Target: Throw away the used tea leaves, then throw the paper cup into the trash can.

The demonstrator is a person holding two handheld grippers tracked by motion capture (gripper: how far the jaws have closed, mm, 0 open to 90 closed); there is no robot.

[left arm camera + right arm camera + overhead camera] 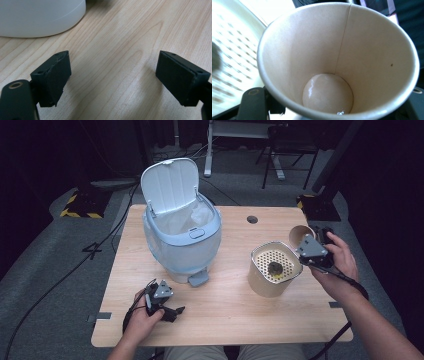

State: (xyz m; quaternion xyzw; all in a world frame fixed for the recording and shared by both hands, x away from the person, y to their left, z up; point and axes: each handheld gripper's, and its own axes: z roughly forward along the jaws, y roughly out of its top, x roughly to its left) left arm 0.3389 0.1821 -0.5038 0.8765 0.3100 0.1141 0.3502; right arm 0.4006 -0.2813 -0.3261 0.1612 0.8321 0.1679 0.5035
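Gripping the paper cup [342, 62], the right tool [311, 251] apparently tips its mouth toward the strainer canister [274, 269].

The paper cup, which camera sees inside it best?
The right gripper view: the cup faces the lens, showing its wet bottom. The high view shows the cup small, tipped beside the strainer. The left gripper view shows table.

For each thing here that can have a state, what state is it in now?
Pedal bin: lid up, white liner inside.
Paper cup: tipped on its side in the right tool, wet at the bottom, nothing else inside.
Beige container: upright, perforated insert on top, one dark lump on the insert.
Left tool: jaws wide apart, nothing between them, low over the table.
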